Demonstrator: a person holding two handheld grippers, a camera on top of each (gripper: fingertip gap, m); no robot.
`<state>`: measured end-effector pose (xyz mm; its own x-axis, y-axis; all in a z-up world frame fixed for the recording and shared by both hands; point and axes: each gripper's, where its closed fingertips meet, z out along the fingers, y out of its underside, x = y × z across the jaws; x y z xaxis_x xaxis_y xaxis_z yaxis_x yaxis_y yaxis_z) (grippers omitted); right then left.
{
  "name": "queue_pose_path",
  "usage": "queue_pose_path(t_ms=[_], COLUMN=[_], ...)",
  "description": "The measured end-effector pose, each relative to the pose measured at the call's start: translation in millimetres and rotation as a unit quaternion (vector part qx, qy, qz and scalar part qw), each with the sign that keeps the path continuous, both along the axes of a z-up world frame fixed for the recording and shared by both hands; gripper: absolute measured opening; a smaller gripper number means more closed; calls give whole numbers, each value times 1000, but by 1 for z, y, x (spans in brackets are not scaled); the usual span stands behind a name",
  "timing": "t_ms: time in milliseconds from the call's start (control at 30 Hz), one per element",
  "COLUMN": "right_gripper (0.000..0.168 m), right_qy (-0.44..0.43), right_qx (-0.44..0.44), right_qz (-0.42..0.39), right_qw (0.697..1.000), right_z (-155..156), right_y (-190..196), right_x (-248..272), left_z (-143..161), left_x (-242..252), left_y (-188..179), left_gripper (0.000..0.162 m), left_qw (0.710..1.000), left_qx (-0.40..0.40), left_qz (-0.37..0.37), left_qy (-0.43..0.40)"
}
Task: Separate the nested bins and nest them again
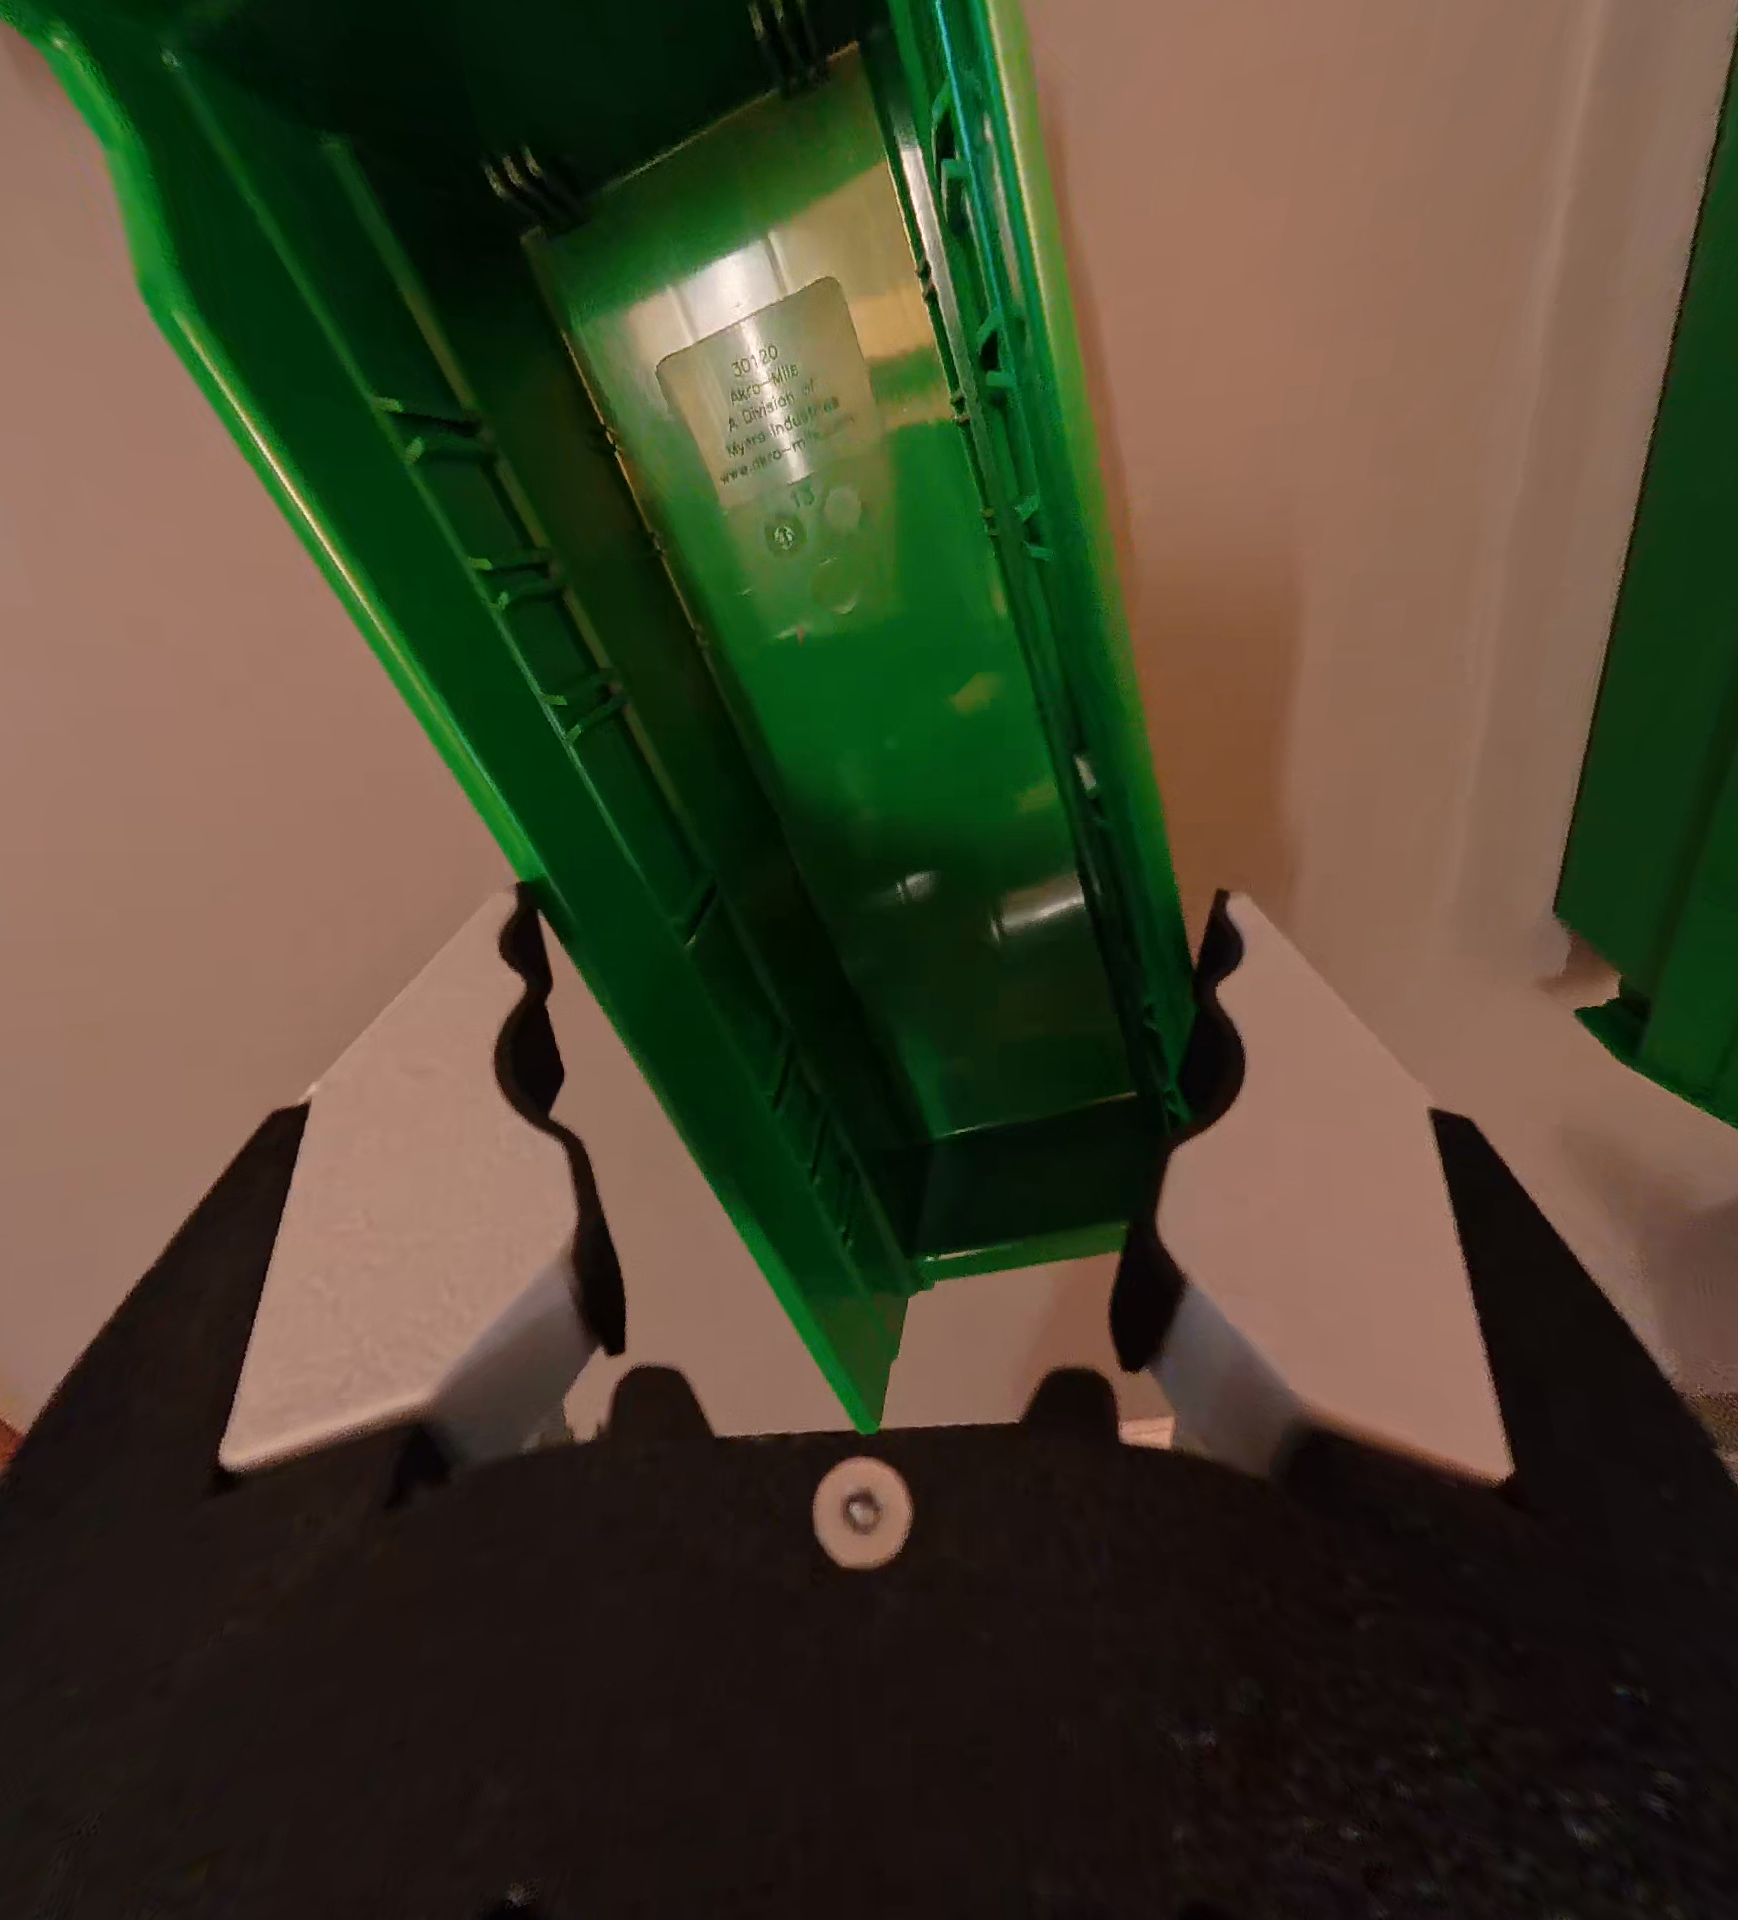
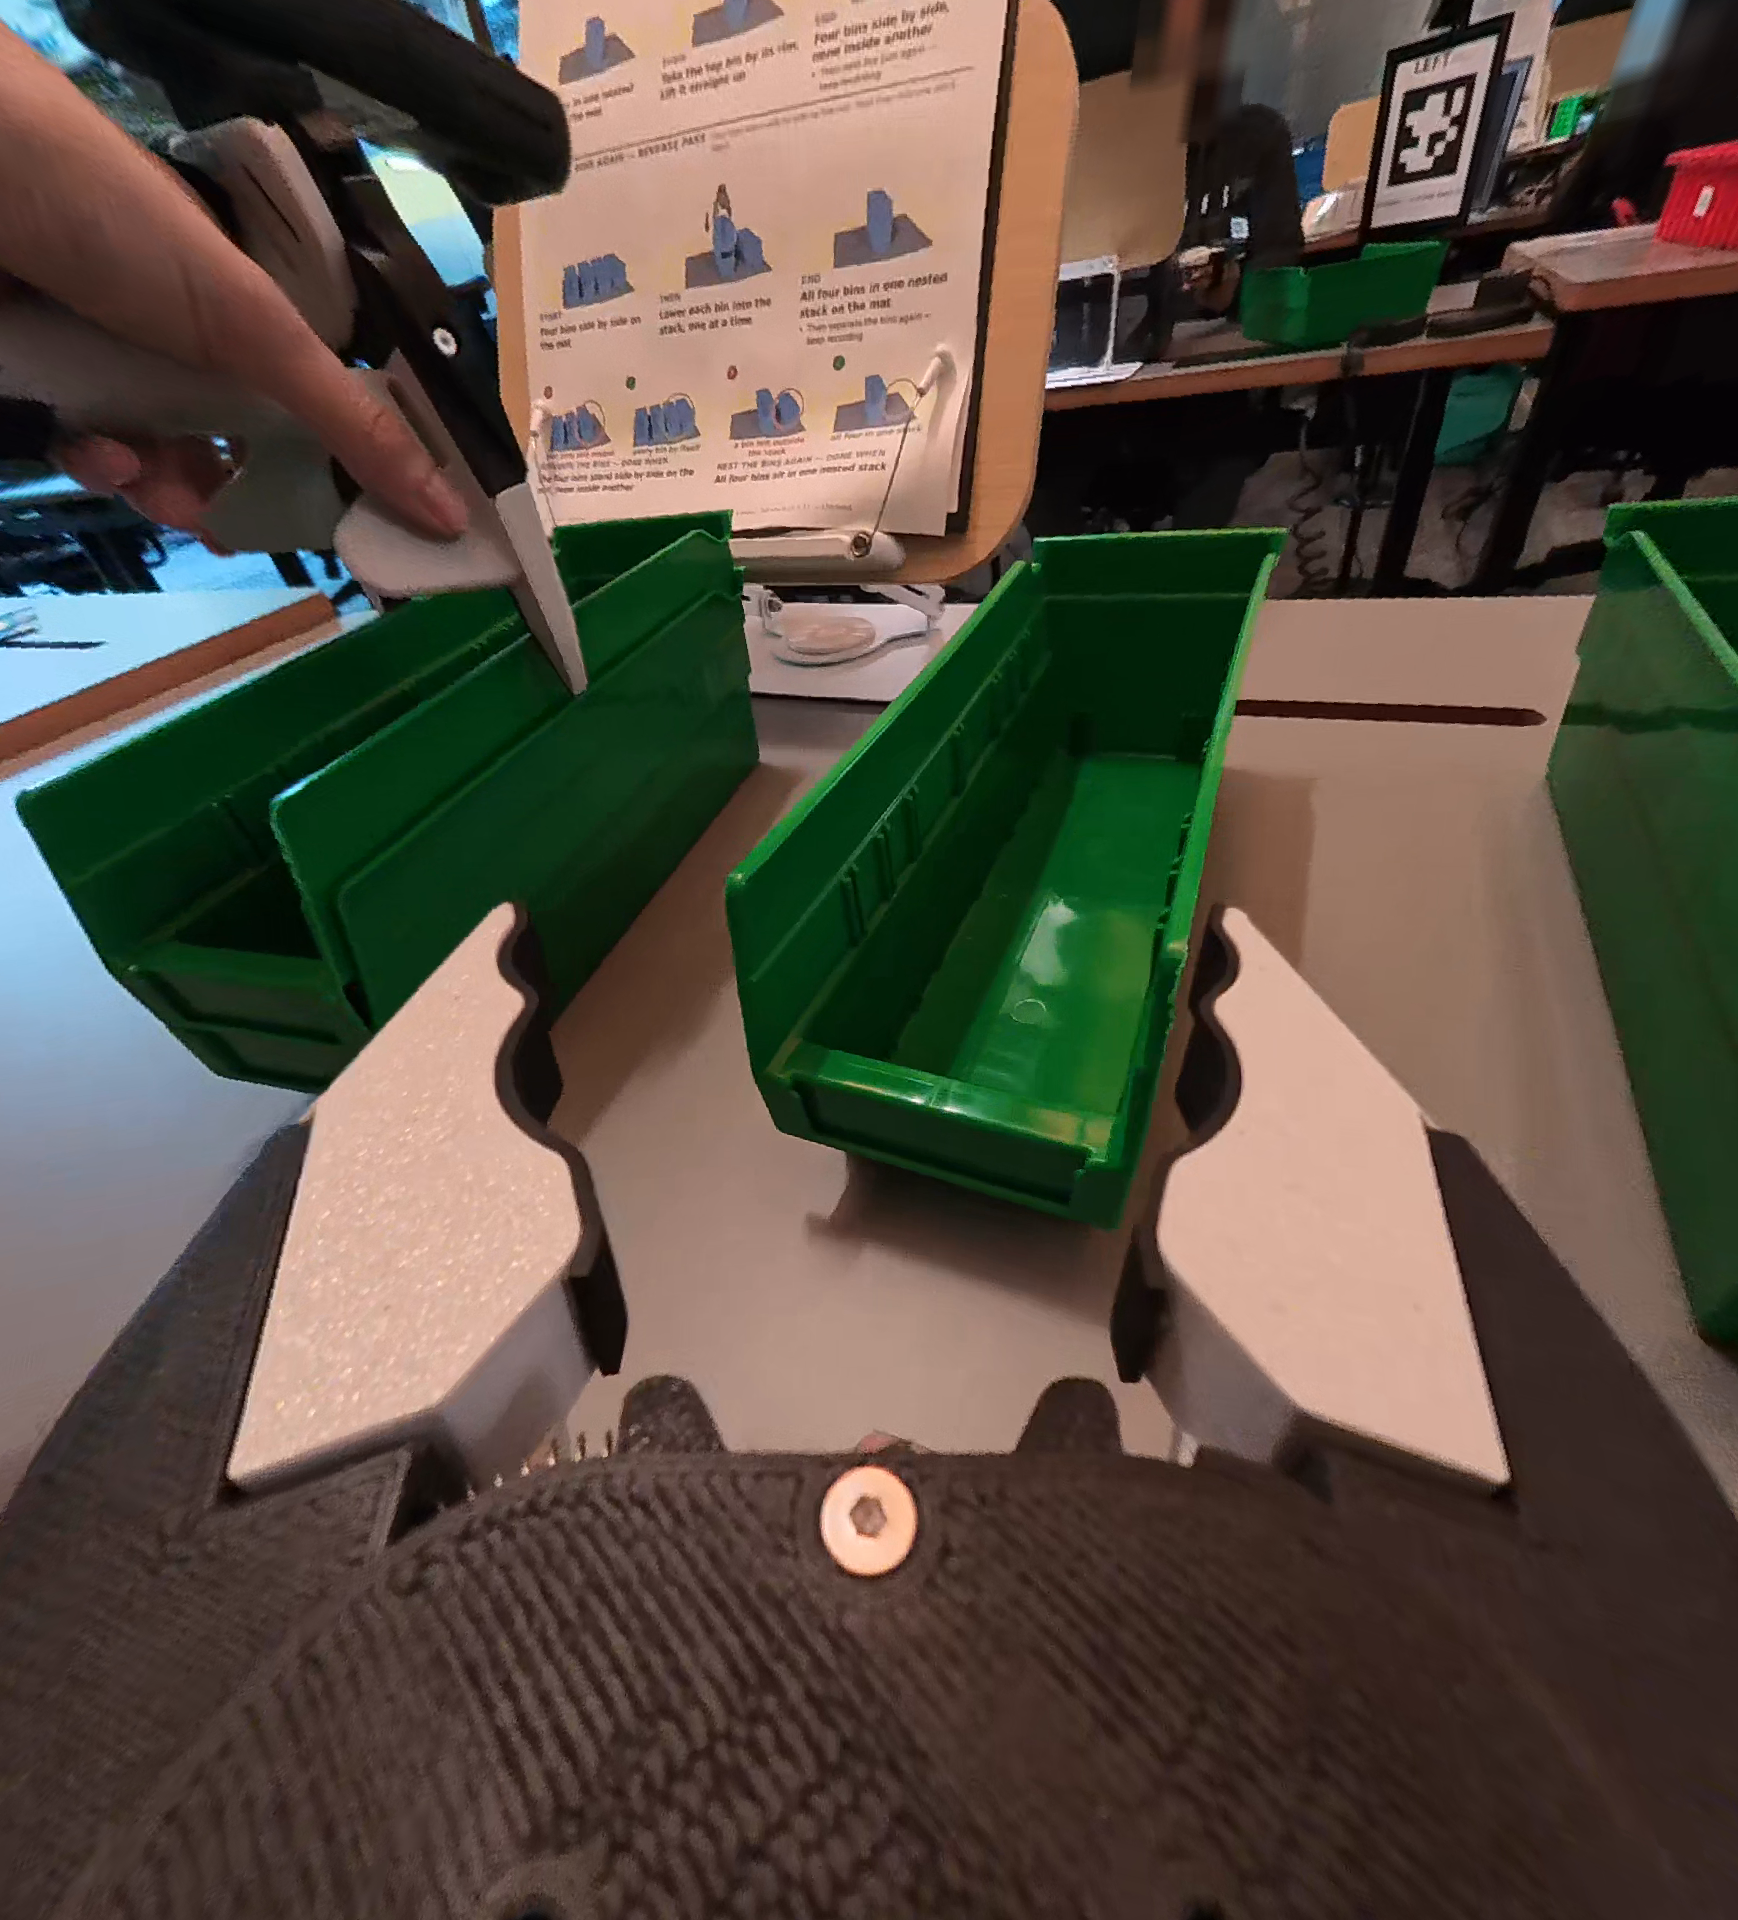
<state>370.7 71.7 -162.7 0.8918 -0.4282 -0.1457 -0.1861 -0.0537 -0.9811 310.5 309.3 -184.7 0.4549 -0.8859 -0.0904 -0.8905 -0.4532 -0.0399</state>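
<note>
On the left wrist view my left gripper (image 1: 865, 1122) has its fingers spread wide on either side of a green bin (image 1: 844, 727) that fills the upper centre of the frame; the right finger (image 1: 1208, 1039) touches the bin's wall, the left finger (image 1: 532, 1039) stands clear of it, so I have no clamp on it; another green bin (image 1: 1717, 623) shows at the right edge. On the right wrist view my right gripper (image 2: 865, 1122) is also wide and empty, low over the tabletop (image 2: 65, 1039); a single green bin (image 2: 1000, 935) lies ahead at centre; at the left, two bins sit nested (image 2: 377, 831), the left gripper (image 2: 553, 623) reaching into them under a hand (image 2: 117, 260); a fourth bin (image 2: 1696, 935) sits at the right edge; an instruction sheet (image 2: 761, 260) stands behind.
</note>
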Motion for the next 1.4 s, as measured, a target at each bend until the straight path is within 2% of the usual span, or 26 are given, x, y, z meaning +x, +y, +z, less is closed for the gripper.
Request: queue_pose_path(t_ms=[133, 300, 500, 767, 1033, 1400], right_gripper=[120, 124, 120, 119, 119, 118], right_qy=[4, 37, 25, 35, 38, 48], right_qx=[12, 5, 3, 1, -2, -8], right_qz=[-3, 1, -5, -2, 6, 16], right_qw=[1000, 999, 1000, 999, 999, 999], right_z=[0, -7, -4, -7, -8, -14], right_y=[-3, -3, -7, -7, -4, 1], right_x=[4, 5, 7, 7, 4, 1], left_z=[1, 2, -1, -7, -4, 7], left_x=[-1, -3, -1, -5, -5, -11], left_y=[2, 5, 5, 3, 5, 5], left_gripper=[117, 111, 123, 128, 111, 103], left_qw=[1000, 1000, 1000, 1000, 1000, 999], left_qx=[-6, 2, 7, 5, 18, -5], left_qz=[-6, -27, -16, 5, -7, -49], left_qy=[3, -4, -21, -7, 2, 5])
